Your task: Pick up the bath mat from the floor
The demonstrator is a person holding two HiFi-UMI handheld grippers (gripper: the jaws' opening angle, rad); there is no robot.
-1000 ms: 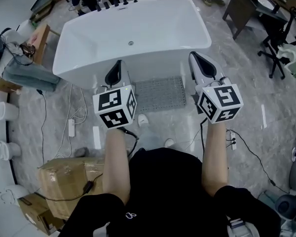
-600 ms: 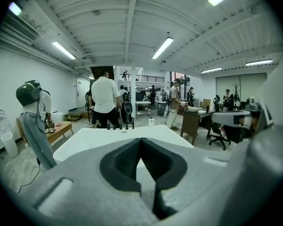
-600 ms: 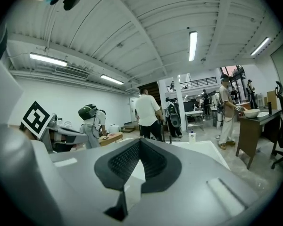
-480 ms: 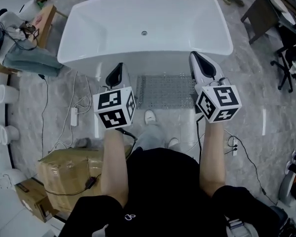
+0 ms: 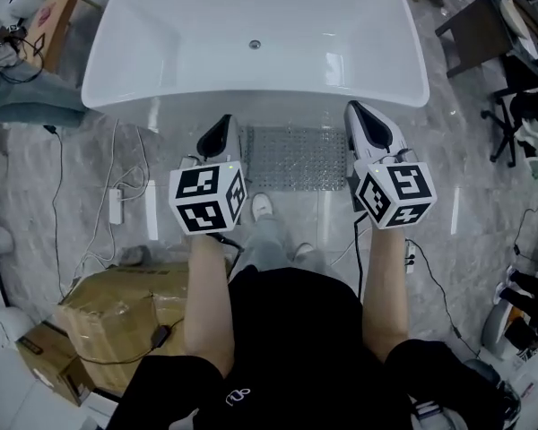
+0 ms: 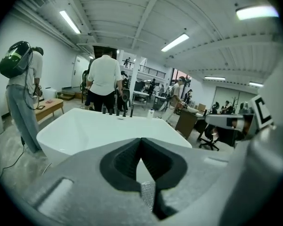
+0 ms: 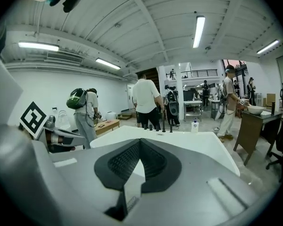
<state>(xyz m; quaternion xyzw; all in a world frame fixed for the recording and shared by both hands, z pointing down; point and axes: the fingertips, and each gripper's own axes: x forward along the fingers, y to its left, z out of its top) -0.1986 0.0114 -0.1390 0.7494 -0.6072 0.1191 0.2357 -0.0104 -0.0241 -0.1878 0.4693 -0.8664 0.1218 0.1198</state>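
Observation:
The bath mat [image 5: 294,157] is a clear, bumpy rectangle lying flat on the grey floor just in front of the white bathtub [image 5: 251,34]. My left gripper [image 5: 221,131] hangs above the mat's left edge, shut and holding nothing. Over the mat's right edge my right gripper [image 5: 360,116] is likewise shut and empty. In the left gripper view the left gripper [image 6: 141,140] has its jaws pressed together, with the tub [image 6: 89,128] beyond. The right gripper view shows the right gripper [image 7: 140,142] with jaws closed and the tub [image 7: 188,142] ahead. My feet [image 5: 262,207] stand at the mat's near edge.
Cables and a power strip [image 5: 117,208] lie on the floor at left. Cardboard boxes [image 5: 117,316] sit at the near left. A desk [image 5: 471,38] and an office chair [image 5: 520,106] stand at right. Several people [image 6: 104,84] stand behind the tub.
The tub and mat have slid toward me in the head view as I stepped closer. Both grippers have kept their places in the picture and stayed shut.

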